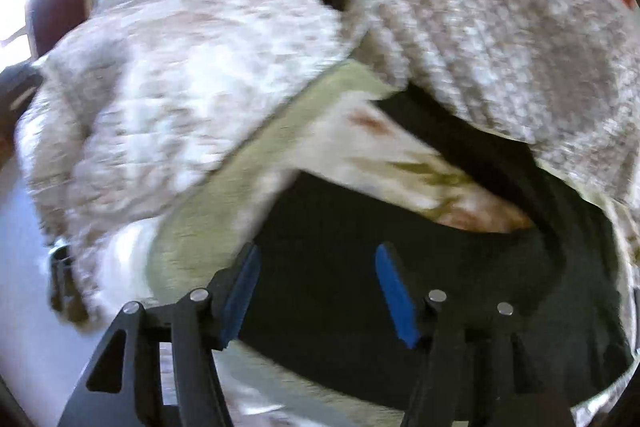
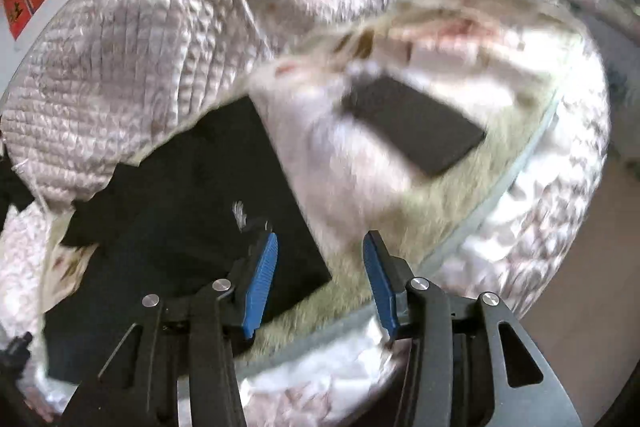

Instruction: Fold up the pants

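**Two open claws over black pants, no grasp yet**

Both claws stood open and held nothing. The left claw point(image 1: 318, 291) sat at lower centre of its frame, blue pads point(image 1: 394, 297) spread wide, with the pants point(image 1: 400, 267) lying dark directly beyond and between them. The right claw point(image 2: 320, 275) sat likewise at lower centre of its own view, jaws apart; its left pad overlapped the pants point(image 2: 180, 227), while its right pad lay over the pale sheet point(image 2: 360, 227) beside the cloth's straight edge.

Judging by this, the step in hand was the approach before a fold: each claw seemed to be lining up on an edge of the garment. Next would call for closing on a hem or corner on each side, pinching cloth only, not the sheet beneath.

Both claws pointed forward and down at the bed, tilted, and heavy blur suggested motion.

Outward, a quilt point(image 1: 500, 27) was bunched across the top of the left view, overhanging the pants at upper right. A dark flat slab point(image 2: 416, 123) lay right of centre in the right view; what it was could not be told.
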The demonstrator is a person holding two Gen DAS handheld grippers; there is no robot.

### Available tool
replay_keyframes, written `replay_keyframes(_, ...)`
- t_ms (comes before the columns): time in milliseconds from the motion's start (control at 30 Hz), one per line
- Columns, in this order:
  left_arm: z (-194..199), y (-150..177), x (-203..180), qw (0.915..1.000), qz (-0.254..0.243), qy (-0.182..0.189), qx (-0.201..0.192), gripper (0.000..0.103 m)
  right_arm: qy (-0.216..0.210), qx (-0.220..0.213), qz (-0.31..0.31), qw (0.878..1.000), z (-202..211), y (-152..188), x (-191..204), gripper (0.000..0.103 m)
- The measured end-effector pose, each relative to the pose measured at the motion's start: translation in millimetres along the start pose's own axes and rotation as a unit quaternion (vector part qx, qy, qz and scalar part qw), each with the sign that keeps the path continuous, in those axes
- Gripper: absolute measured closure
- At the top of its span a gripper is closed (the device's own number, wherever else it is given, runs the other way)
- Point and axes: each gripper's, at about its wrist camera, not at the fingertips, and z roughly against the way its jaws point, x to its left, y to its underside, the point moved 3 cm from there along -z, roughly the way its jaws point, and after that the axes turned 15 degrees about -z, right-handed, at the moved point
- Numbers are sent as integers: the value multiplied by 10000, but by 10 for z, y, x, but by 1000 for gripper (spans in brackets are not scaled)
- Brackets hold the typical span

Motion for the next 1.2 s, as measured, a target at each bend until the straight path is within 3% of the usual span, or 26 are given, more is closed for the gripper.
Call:
replay_keyframes(100,-153,10,-327,9965,-259,777,143,40,-508,336,556,9966,-98,77,282,58)
replay_keyframes(167,-244,36,-598,9904,-544,1248,235,40,-819,594,1174,9879,-213,265,548,58)
replay_keyframes(200,-288,53,-707,9891,-696,1267,288,40,-878,664,1413,9838,-265,353,636,58)
replay_keyframes(267,-383,76,-851,9876,-977,1163,393,40,-847,885,1798,9761,-459,509,713,58)
replay_keyframes(333,-489,131,-863,9873,-1097,1011,540,40,-542,996,1948,9743,-661,555,649,58)
replay_keyframes(500,-439,110,-838,9874,-1200,937,434,40,-242,855,1999,9758,-731,447,503,59)
replay_keyframes(600,-487,-21,-718,9912,-1128,583,361,40,-440,854,1648,9816,-645,345,505,59)
replay_keyframes(767,-694,-117,-359,9955,-739,-70,593,40,-554,778,1845,9782,-651,361,687,58)
replay_keyframes(867,-783,-123,-262,9957,-664,-142,626,37,-397,1006,1956,9747,-858,463,690,58)
replay_keyframes(933,-756,-132,-284,9957,-674,-156,618,37,-334,887,2010,9750,-873,464,723,58)
replay_keyframes(1200,-422,-94,-581,9947,-911,215,421,37,-850,1054,2156,9671,-658,651,971,58)
